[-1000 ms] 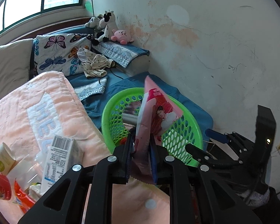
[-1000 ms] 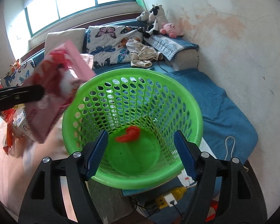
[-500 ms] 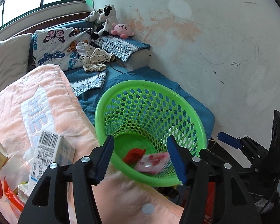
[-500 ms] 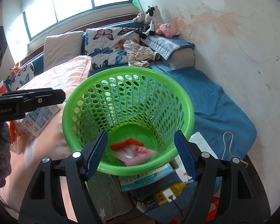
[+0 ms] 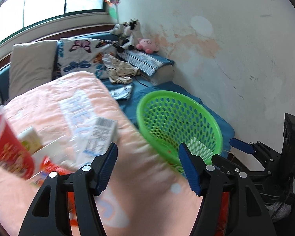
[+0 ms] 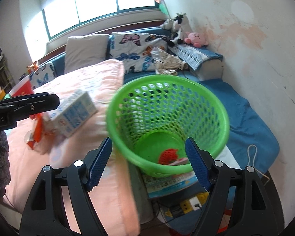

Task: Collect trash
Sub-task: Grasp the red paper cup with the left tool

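Left claw (image 5: 147, 167) is opening, empty; its pink packet (image 6: 180, 161) now lies in the green basket (image 6: 167, 118). Right claw (image 6: 148, 163) is opening too, empty. Carton (image 6: 74, 113) and red cup (image 5: 7, 147) remain on the blanket (image 5: 49, 102).

You see the green perforated basket (image 6: 167, 106) upright beside the bed, a red wrapper (image 6: 168, 156) and pink packet (image 6: 180, 161) at its bottom. A white-blue carton (image 6: 73, 113) lies tilted on the peach quilt.
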